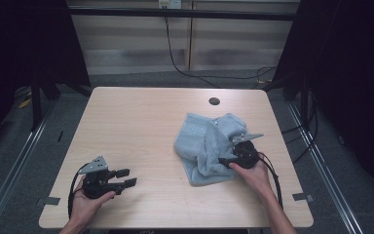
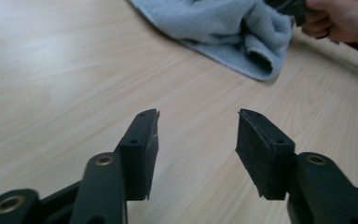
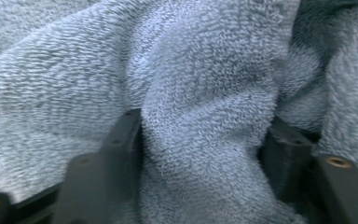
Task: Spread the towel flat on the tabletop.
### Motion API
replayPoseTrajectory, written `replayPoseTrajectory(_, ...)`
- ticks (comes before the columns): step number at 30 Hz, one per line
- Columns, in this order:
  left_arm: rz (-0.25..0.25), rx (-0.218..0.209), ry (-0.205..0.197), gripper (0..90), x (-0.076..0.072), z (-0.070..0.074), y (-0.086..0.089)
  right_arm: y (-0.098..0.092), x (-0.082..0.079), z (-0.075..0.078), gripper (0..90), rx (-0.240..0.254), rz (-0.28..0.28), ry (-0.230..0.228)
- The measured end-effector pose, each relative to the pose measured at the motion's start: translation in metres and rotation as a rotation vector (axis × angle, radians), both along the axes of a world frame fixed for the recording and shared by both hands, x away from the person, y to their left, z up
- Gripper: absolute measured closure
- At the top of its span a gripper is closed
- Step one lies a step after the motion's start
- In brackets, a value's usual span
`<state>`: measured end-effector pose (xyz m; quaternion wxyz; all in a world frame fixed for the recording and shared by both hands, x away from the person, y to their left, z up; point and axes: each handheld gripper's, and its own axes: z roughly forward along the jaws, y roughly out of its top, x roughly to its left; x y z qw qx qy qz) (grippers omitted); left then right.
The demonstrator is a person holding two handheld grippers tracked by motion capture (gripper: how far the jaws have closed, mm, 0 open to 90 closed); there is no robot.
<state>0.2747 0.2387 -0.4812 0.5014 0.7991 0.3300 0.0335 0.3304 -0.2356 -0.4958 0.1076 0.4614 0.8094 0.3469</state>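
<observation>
A crumpled light blue towel [image 1: 204,141] lies right of the table's middle. My right gripper [image 1: 224,162] is pushed into the towel's near right side. In the right gripper view its jaws stand wide apart with a thick fold of the towel [image 3: 191,93] bulging between them, and my right gripper [image 3: 204,116] is open. My left gripper [image 1: 130,177] rests low over the bare wood at the front left, open and empty, well apart from the towel. In the left gripper view the towel [image 2: 223,23] lies ahead of my left gripper [image 2: 198,114], with the other hand [image 2: 340,21] beside it.
The wooden table [image 1: 141,126] has a round cable hole [image 1: 214,101] near its far edge. Black cables [image 1: 185,68] run over the floor behind the table. Dark frame posts stand at both sides.
</observation>
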Motion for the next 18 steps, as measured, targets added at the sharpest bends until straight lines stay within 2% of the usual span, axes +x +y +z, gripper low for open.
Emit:
replayPoseTrajectory(2, -0.002, -0.019, -0.027, 51.5, -0.001, 0.001, 0.001, 0.002, -0.002, 0.0, 43.7, 0.007, -0.007, -0.006)
replayPoseTrajectory(4, 0.009, -0.016, -0.035, 51.5, -0.001, 0.002, 0.002, 0.003, -0.002, 0.0, 45.8, 0.016, -0.003, 0.0)
replayPoseTrajectory(7, 0.011, -0.036, -0.008, 49.8, 0.0, 0.003, 0.002, 0.01, -0.005, -0.001, 49.5, 0.032, 0.016, -0.003)
replayPoseTrajectory(8, 0.013, -0.027, -0.01, 49.7, 0.0, 0.003, 0.002, 0.014, -0.006, -0.001, 51.6, 0.037, 0.024, -0.002)
replayPoseTrajectory(11, -0.007, -0.033, 0.021, 49.9, 0.0, 0.004, 0.002, 0.024, -0.009, -0.001, 52.8, 0.046, 0.053, 0.001)
replayPoseTrajectory(13, -0.003, -0.045, 0.077, 38.4, 0.003, 0.003, 0.003, 0.034, -0.012, 0.0, 53.1, 0.048, 0.08, 0.005)
replayPoseTrajectory(14, -0.001, -0.046, 0.084, 35.3, 0.004, 0.002, 0.003, 0.037, -0.013, 0.0, 53.2, 0.049, 0.084, 0.004)
replayPoseTrajectory(18, 0.036, -0.03, 0.089, 32.9, 0.004, 0.002, 0.003, 0.055, -0.019, -0.001, 53.6, 0.057, 0.118, 0.001)
